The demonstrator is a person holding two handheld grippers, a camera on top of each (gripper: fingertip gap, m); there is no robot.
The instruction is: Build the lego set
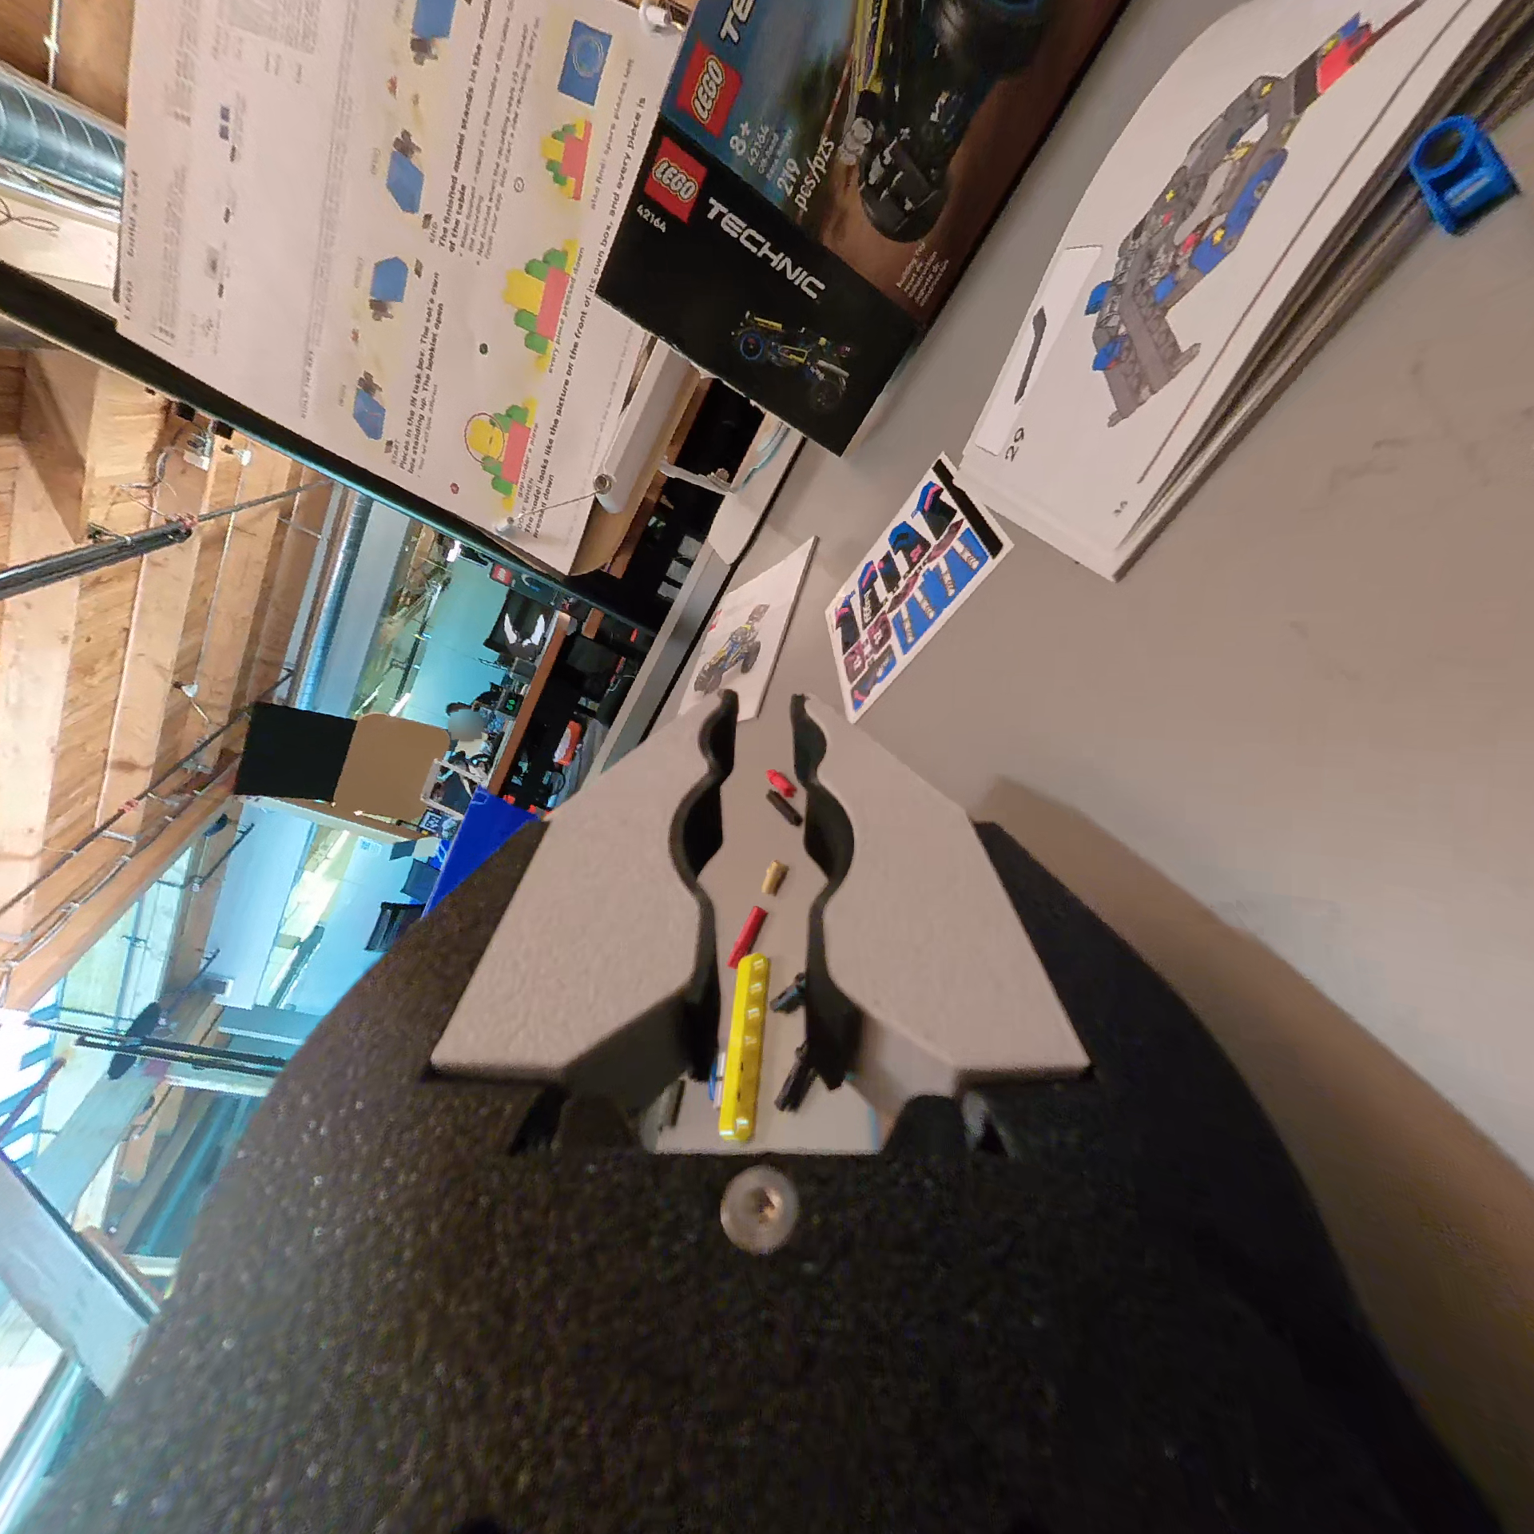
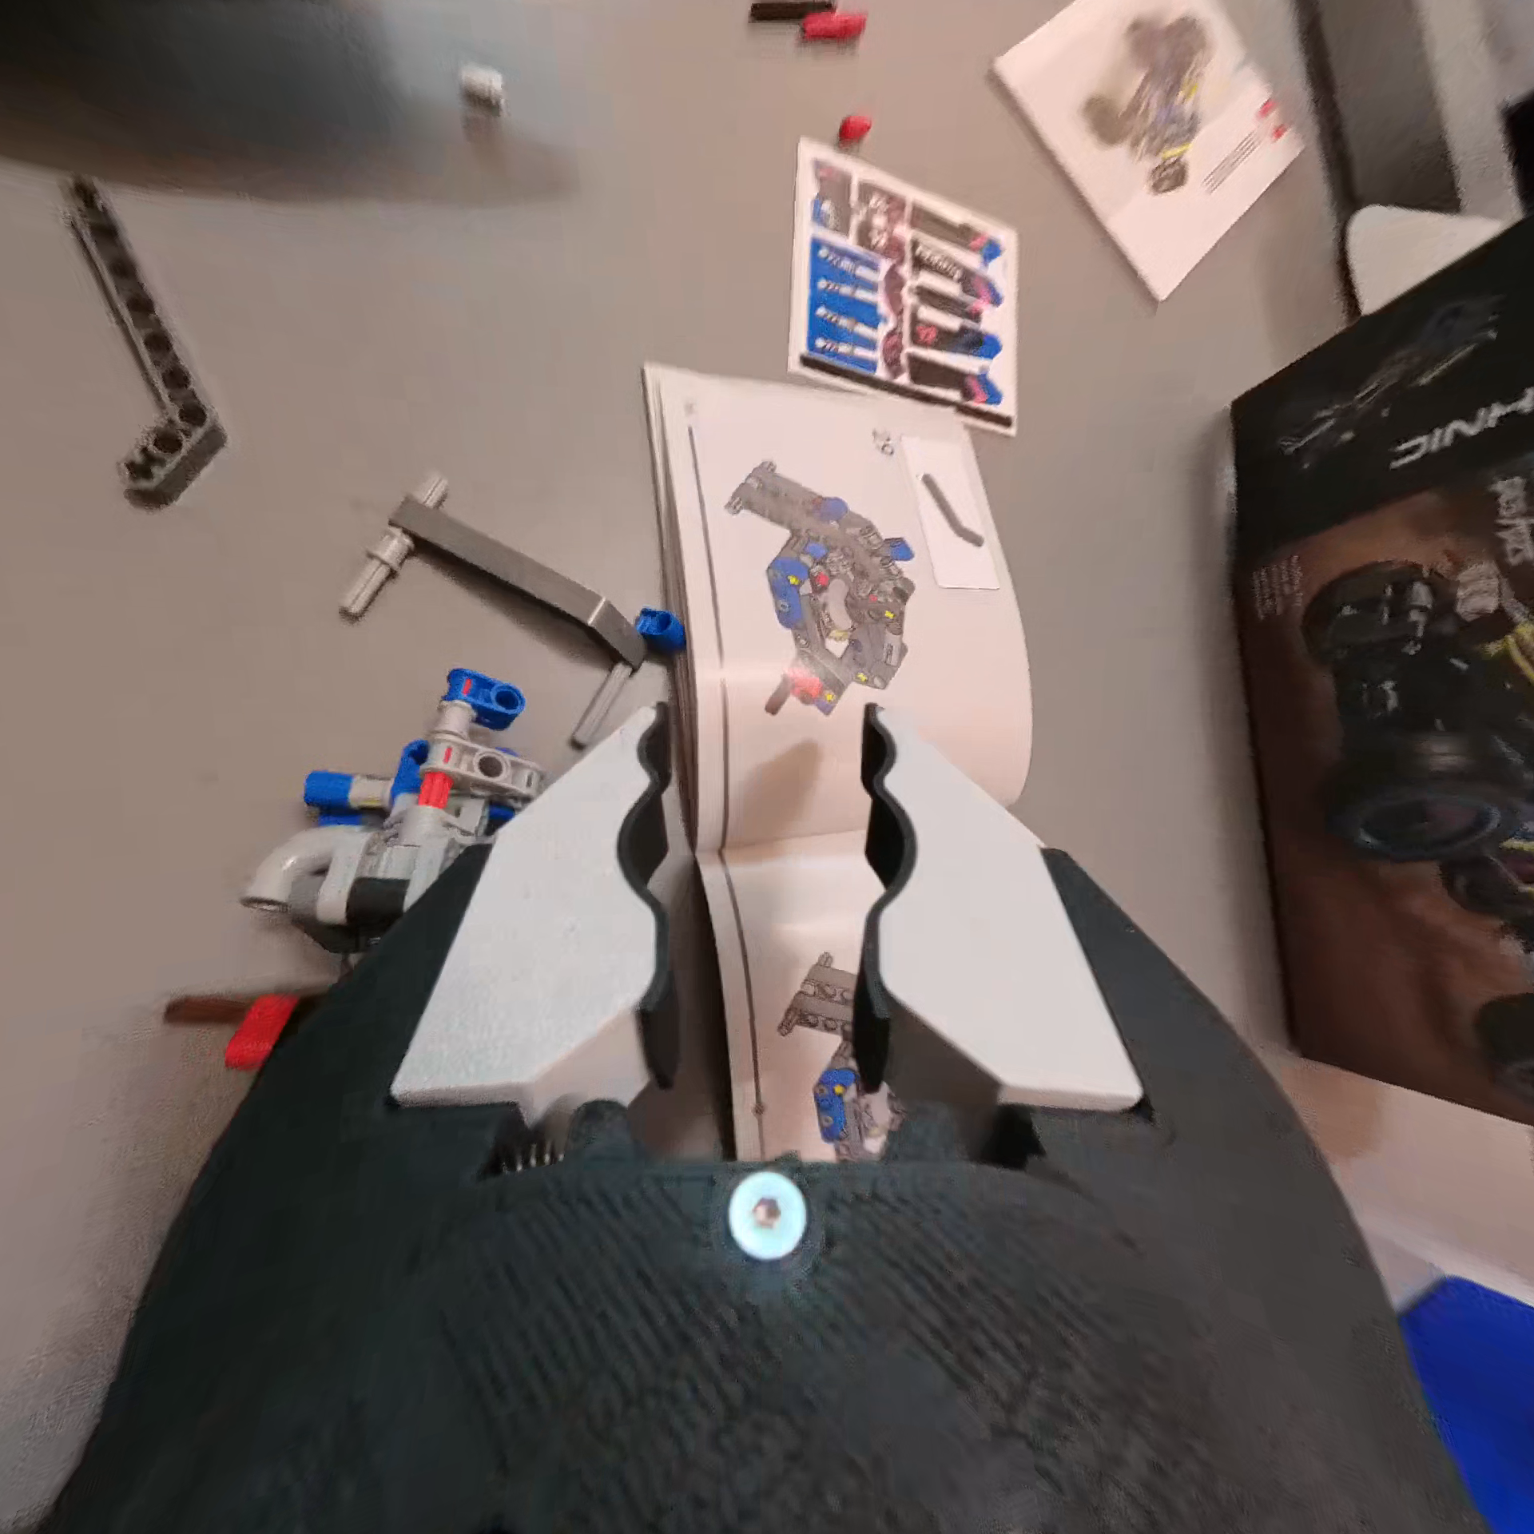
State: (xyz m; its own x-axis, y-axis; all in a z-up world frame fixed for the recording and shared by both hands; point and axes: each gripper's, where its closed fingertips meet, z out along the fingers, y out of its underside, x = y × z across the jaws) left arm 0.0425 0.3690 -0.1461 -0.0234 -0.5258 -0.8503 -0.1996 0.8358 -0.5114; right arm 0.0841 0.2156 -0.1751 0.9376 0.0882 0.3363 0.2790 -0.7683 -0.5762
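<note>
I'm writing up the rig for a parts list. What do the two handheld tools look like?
Both look alike: a black, rough-textured printed body with one silver screw in the middle, carrying two pale grey wedge-shaped fingers whose inner faces are black with wavy scalloped edges. This goes for the left tool and the right tool. No cables or sleeves show.

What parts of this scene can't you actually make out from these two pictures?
- Half-built model: right wrist view, its near side sits behind the right gripper.
- Booklet: right wrist view, lower page partly covered by the open fingers.
- Leaflet: right wrist view, motion blur smears its print.
- Small pieces: left wrist view, seen only through the left gripper gap, too small to identify.
</note>
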